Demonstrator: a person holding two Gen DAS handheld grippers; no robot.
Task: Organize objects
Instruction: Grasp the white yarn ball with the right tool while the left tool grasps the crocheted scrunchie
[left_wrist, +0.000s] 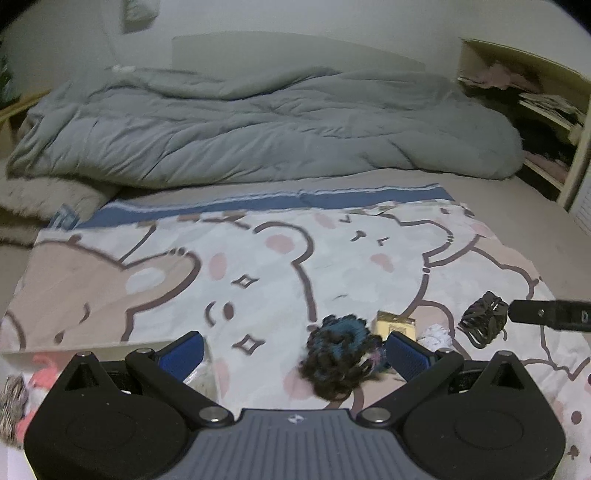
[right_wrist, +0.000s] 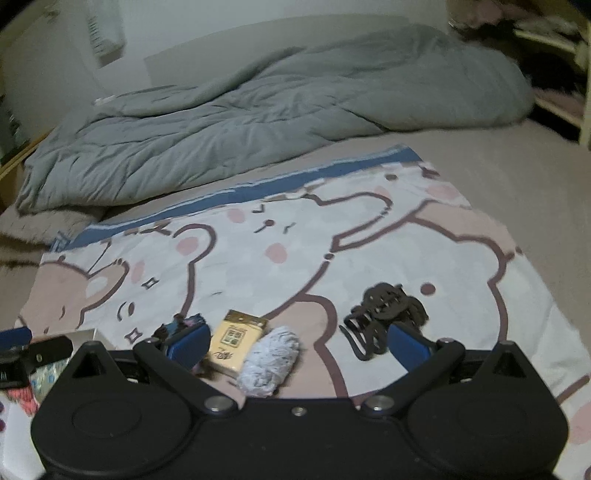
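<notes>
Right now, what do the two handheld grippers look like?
Both match. The left gripper and right gripper have matte black bodies with two round housings, black linkage arms joined by silver pins, and ribbed blue finger pads. The left shows a grey ribbed centre plate. No cables or sleeves are visible.

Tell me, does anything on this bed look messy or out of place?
Nothing looks damaged or spilled. The grey duvet lies rumpled in a heap across the far side of the bed. A few small things sit loose on the bear-print cloth: a dark scrunchie, a yellow packet, a fluffy white item and a black hair claw.
</notes>
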